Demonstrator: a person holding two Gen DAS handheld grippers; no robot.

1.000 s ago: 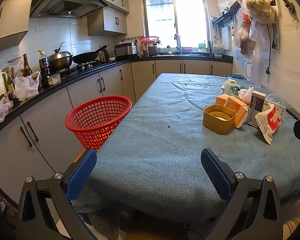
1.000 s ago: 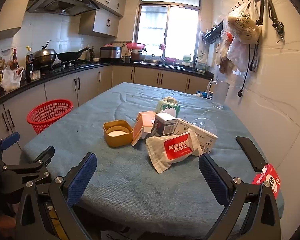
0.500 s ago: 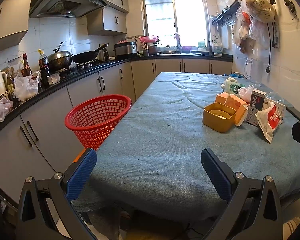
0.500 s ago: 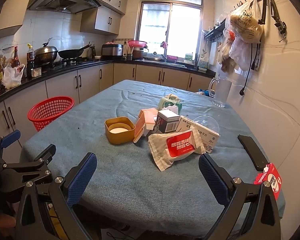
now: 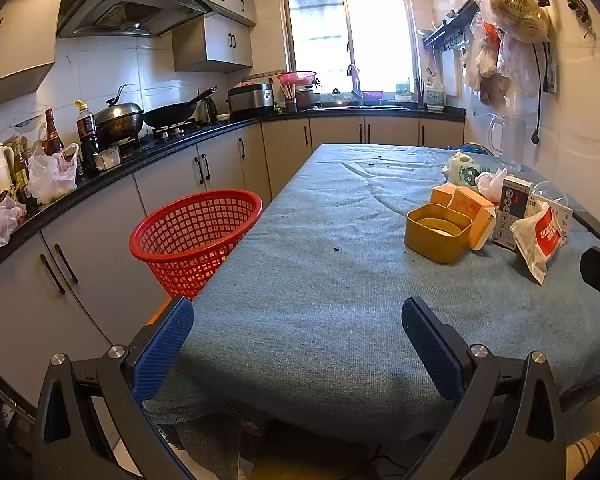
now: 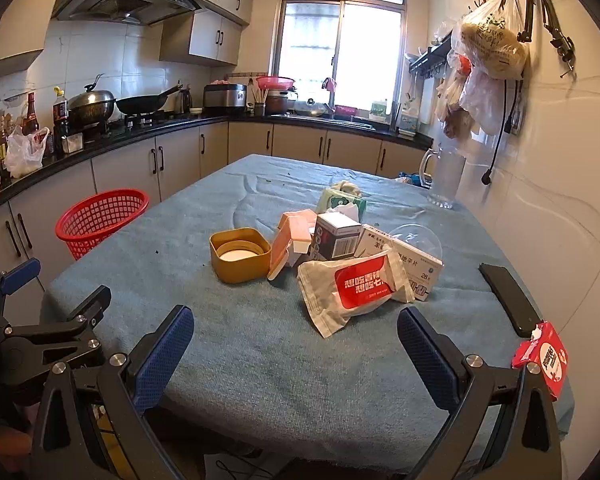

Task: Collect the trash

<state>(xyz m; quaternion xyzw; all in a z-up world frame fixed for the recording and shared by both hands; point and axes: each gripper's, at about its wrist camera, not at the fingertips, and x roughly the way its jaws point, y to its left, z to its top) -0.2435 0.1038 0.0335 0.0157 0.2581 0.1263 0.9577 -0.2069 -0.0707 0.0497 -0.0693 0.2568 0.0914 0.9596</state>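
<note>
A heap of trash lies on the blue-grey tablecloth (image 6: 260, 340): a yellow tub (image 6: 239, 255) (image 5: 437, 232), an orange carton (image 6: 290, 236) (image 5: 470, 210), a dark box (image 6: 334, 236), a white medicine box (image 6: 404, 260), a clear dome lid (image 6: 418, 238), a green tissue pack (image 6: 342, 202) and a white wrapper with a red label (image 6: 354, 288) (image 5: 538, 236). A red mesh basket (image 5: 196, 236) (image 6: 100, 220) stands at the table's left edge. My left gripper (image 5: 298, 344) is open over the near table edge. My right gripper (image 6: 296, 344) is open just short of the wrapper.
A black phone (image 6: 508, 298) and a small red packet (image 6: 544, 360) lie at the table's right edge. A glass pitcher (image 6: 446, 180) stands at the far right. Counters with pots (image 5: 118, 118) run along the left. Bags (image 6: 488, 48) hang on the right wall.
Both grippers have eased slightly forward toward the table; the trash heap looks a little nearer in the right wrist view. Nothing was picked up.
</note>
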